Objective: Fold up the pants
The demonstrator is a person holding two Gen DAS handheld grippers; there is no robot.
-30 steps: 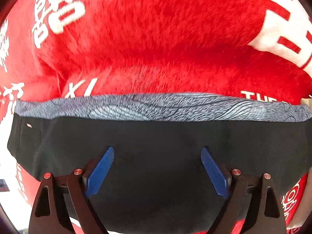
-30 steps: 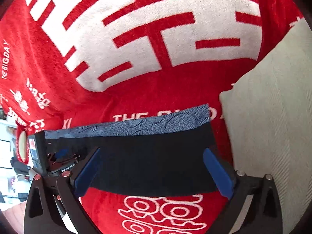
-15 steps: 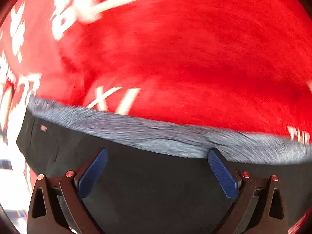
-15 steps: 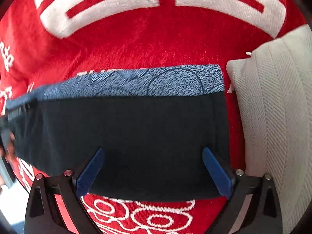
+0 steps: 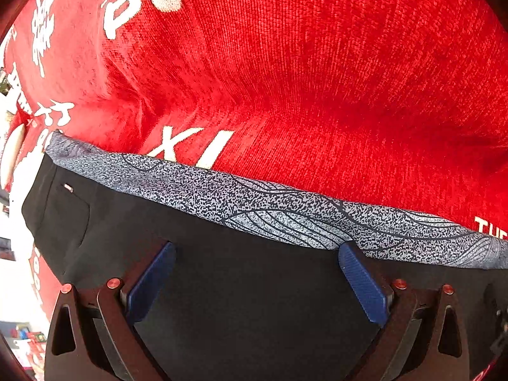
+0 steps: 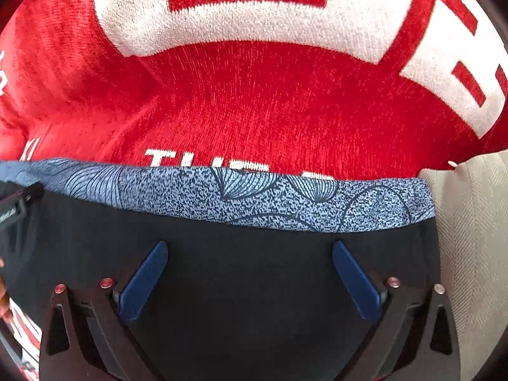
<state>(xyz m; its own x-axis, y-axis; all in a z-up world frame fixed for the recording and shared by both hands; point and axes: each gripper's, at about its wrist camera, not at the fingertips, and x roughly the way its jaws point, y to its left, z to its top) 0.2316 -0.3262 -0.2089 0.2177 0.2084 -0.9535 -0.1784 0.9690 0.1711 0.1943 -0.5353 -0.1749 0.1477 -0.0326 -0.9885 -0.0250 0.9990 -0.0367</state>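
Note:
Black pants [image 5: 254, 285] with a grey-blue patterned band [image 5: 270, 203] along the far edge lie flat on a red blanket [image 5: 317, 79]. They also show in the right wrist view [image 6: 247, 273], with the band [image 6: 222, 190] ending near a cushion. My left gripper [image 5: 257, 254] is open, its blue pads spread over the black cloth just short of the band. My right gripper [image 6: 249, 254] is open too, over the black cloth near the pants' right end. Neither holds anything.
The red blanket [image 6: 254, 101] carries large white lettering. A cream ribbed cushion [image 6: 476, 238] lies right of the pants. The left gripper's body [image 6: 16, 209] shows at the left edge of the right wrist view.
Both grippers have moved forward and lower over the pants, toward the patterned band. The left view has shifted along the band. Both stay open.

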